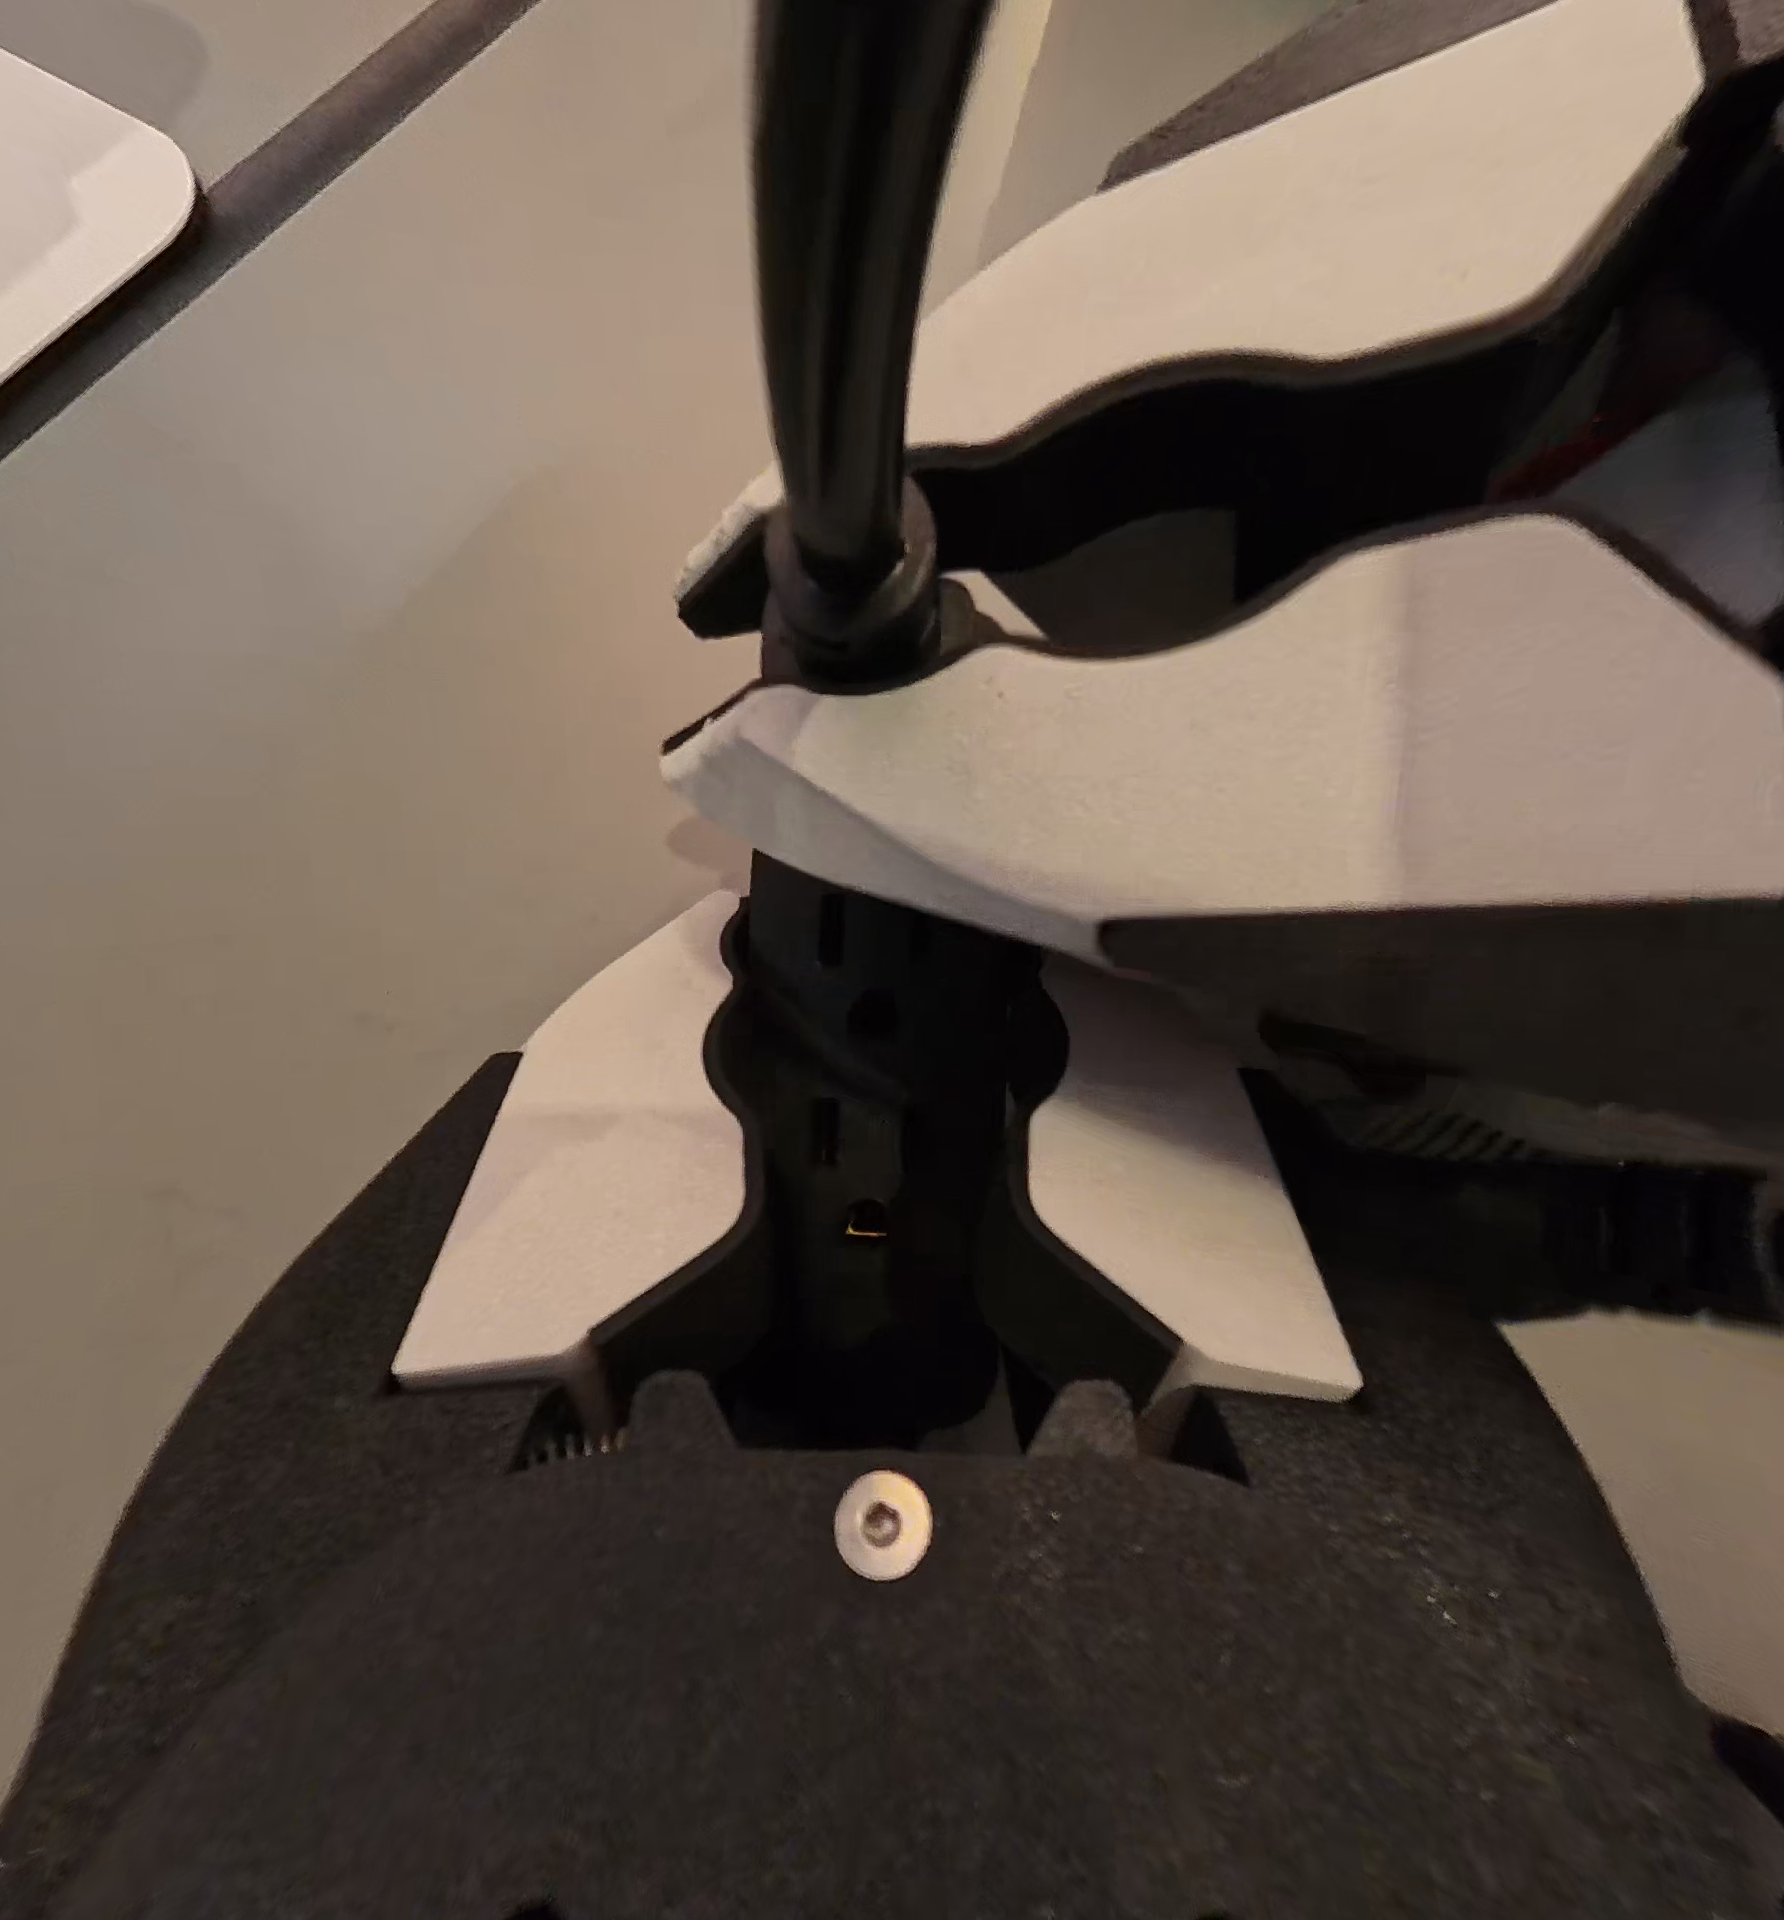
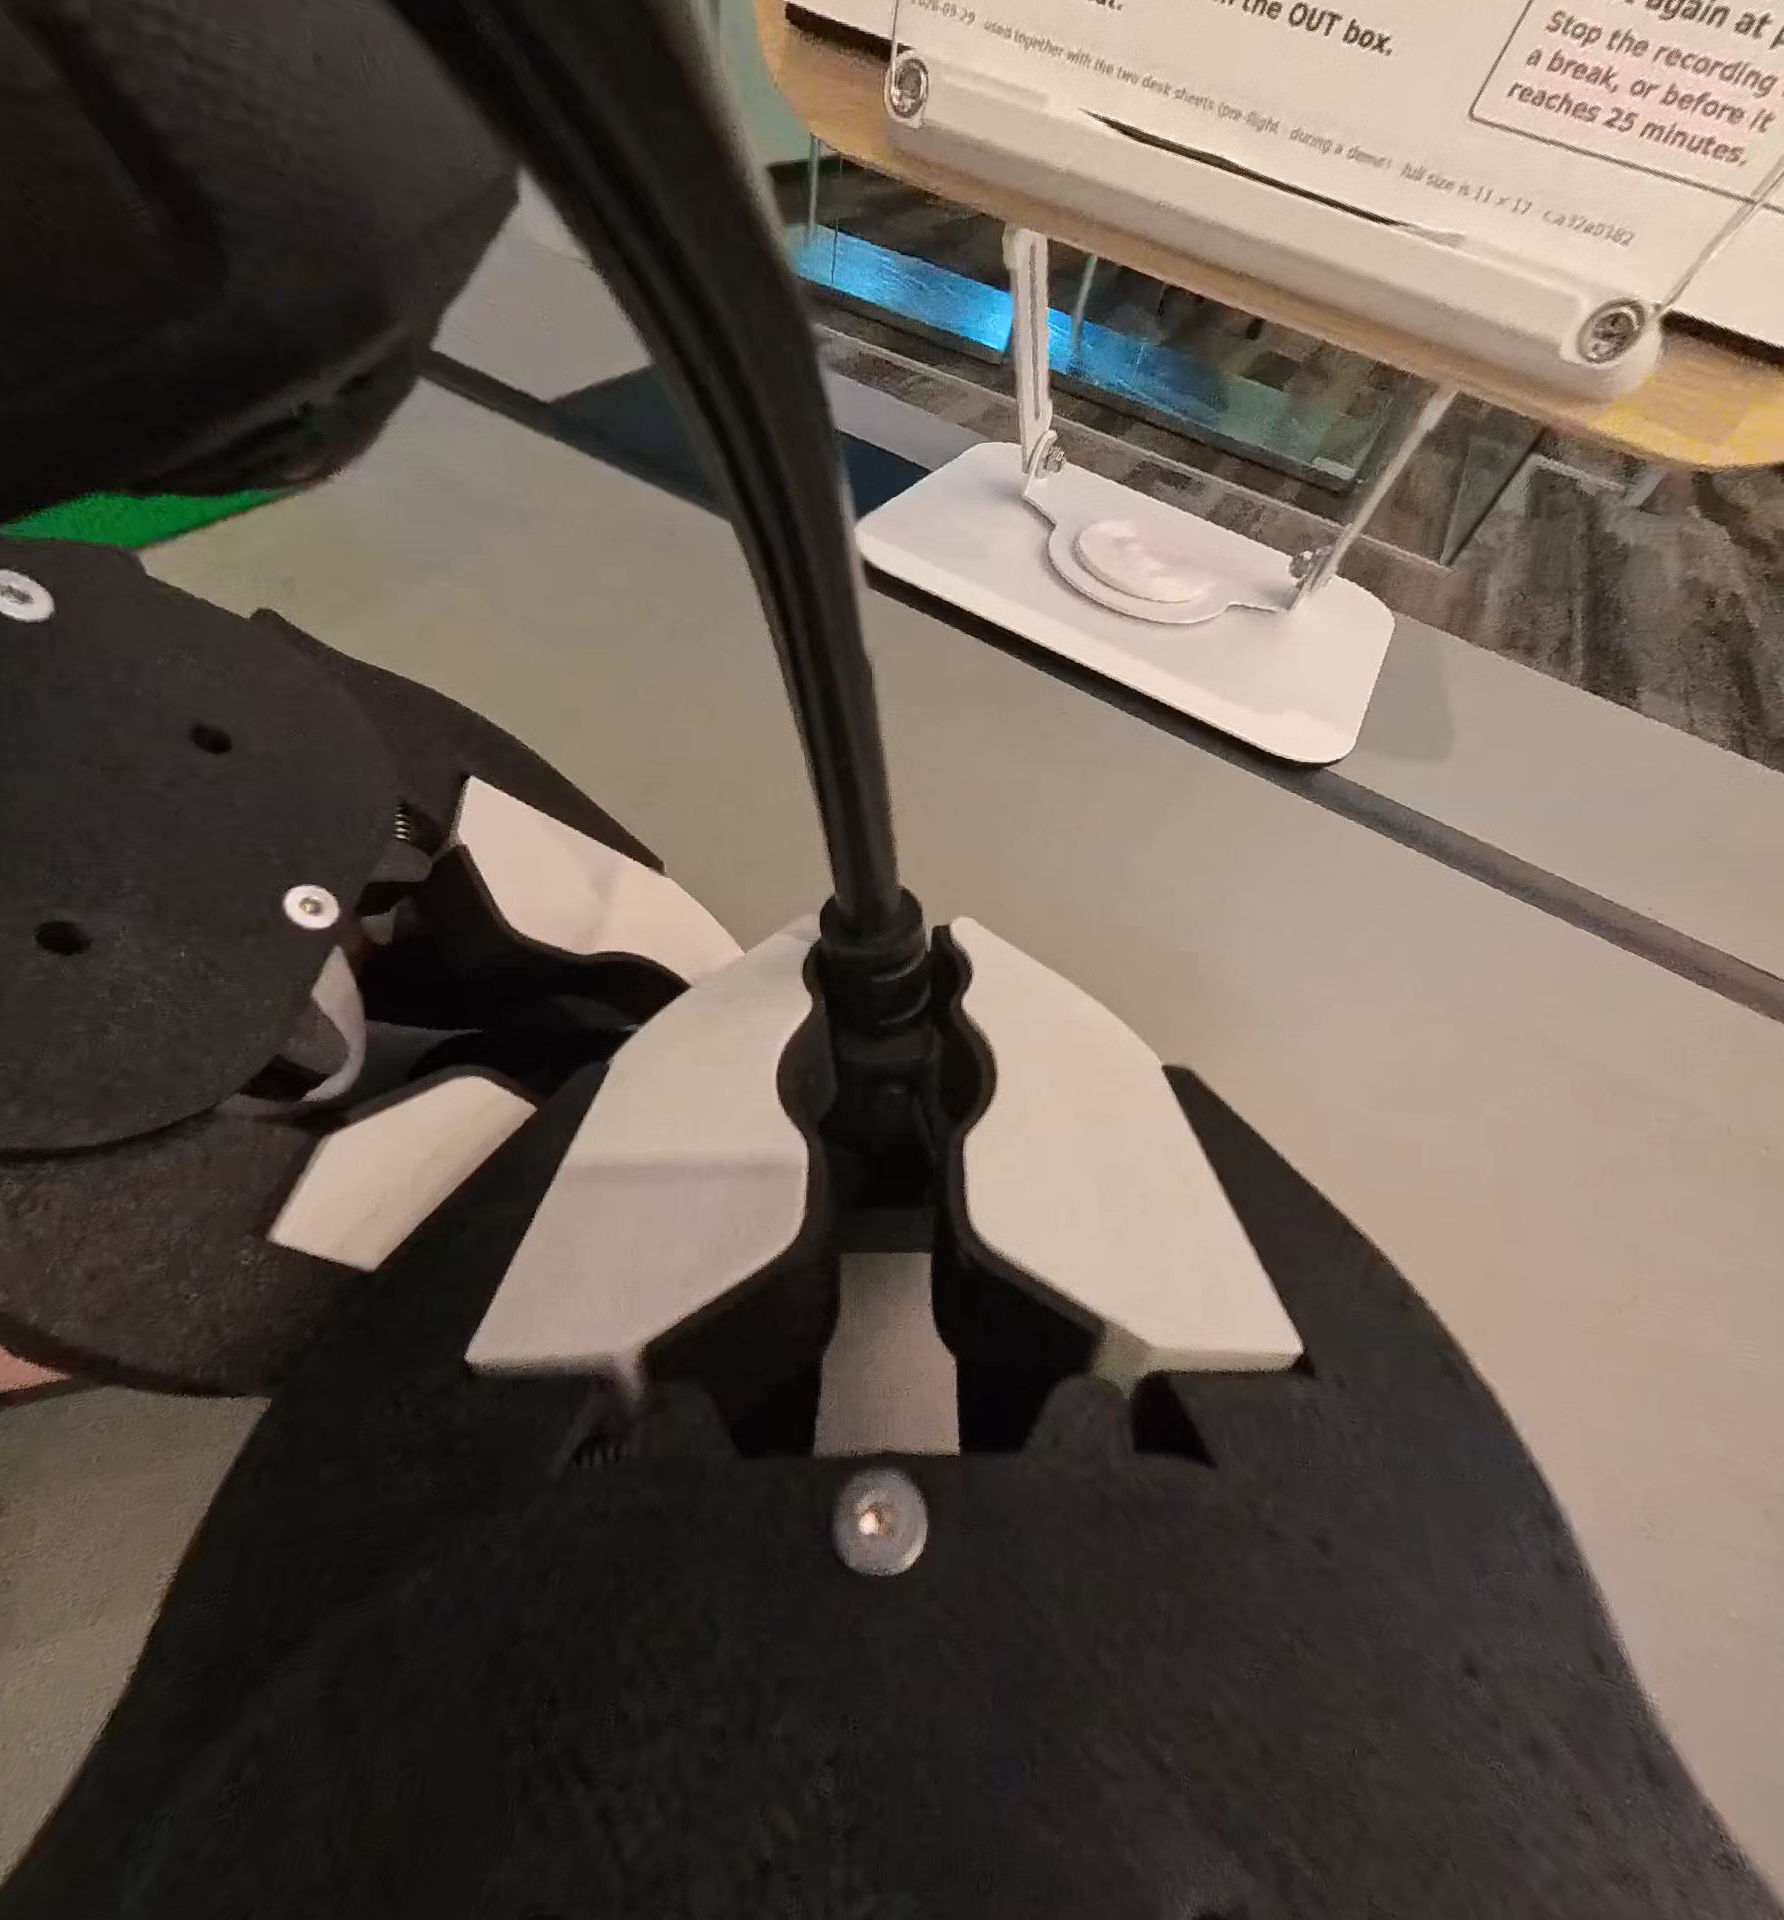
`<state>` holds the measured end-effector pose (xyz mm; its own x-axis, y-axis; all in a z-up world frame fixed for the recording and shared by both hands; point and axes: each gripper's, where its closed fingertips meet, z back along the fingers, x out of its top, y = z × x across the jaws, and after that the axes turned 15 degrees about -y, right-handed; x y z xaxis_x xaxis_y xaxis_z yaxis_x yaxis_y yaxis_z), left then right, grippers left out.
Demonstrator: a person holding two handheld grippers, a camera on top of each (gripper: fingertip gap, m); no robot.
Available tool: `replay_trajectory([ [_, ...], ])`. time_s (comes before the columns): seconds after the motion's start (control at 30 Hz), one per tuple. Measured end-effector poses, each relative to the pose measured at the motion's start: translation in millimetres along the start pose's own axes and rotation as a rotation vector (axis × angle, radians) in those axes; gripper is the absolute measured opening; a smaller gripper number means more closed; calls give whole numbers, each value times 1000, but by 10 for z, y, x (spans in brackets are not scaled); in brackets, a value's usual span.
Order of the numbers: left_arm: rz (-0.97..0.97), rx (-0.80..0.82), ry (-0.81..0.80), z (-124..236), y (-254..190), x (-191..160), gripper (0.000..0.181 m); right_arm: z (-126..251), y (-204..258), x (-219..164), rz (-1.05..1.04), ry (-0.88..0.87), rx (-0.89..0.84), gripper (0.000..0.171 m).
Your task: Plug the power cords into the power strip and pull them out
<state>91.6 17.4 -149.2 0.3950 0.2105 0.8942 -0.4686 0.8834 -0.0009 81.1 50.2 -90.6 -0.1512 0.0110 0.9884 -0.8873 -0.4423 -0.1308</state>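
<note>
My left gripper [image 1: 872, 966] is shut on a black power strip [image 1: 857, 1122], whose outlets show between the white fingers [image 1: 597, 1143]. My right gripper [image 1: 753, 665] reaches in from the right and is shut on a black plug [image 1: 852, 613] right over the strip's far end. Its cord [image 1: 846, 260] rises out of frame. Whether the prongs sit in an outlet is hidden. In the right wrist view, my right gripper [image 2: 872, 966] clamps the plug [image 2: 872, 997], with the cord [image 2: 763, 416] arching up and left. The left gripper [image 2: 555, 997] lies at left, and the strip is mostly hidden.
A paper sheet on a wooden-edged document holder [image 2: 1283, 156] stands on a white base [image 2: 1127, 623] near the grey table's far edge [image 2: 1542, 873]. The base also shows in the left wrist view [image 1: 36, 208]. A black cable [image 1: 1594, 1226] runs off right. A dark sleeve [image 2: 140, 208] hangs at upper left. My hands' fingertips stand some 6 centimetres from each other.
</note>
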Motion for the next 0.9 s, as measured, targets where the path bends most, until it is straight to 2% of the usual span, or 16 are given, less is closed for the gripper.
replay_trajectory([
  [0.13,-32,7,46,-41,-20,-57,46,19,-70,-75,-381,-52,34,15],
  [0.23,-24,5,40,-58,-28,-45,46,24,-96,-85,-463,-53,39,16],
  [0.3,-24,7,30,-55,-23,-35,46,18,-92,-79,-411,-49,51,17],
  [0.43,-3,-7,12,-33,-18,3,46,19,-33,3,-79,-47,59,14],
  [0.6,-14,-45,-17,-16,-69,33,46,76,-11,73,36,-84,11,13],
  [0.77,-30,-16,65,-72,-61,-59,46,49,-92,-72,-458,-64,55,17],
  [0.83,-27,2,61,-77,-45,-51,46,40,-86,-85,-528,-57,75,19],
  [0.9,-25,10,59,-59,-34,-56,45,28,-61,-86,-507,-51,97,20],
])
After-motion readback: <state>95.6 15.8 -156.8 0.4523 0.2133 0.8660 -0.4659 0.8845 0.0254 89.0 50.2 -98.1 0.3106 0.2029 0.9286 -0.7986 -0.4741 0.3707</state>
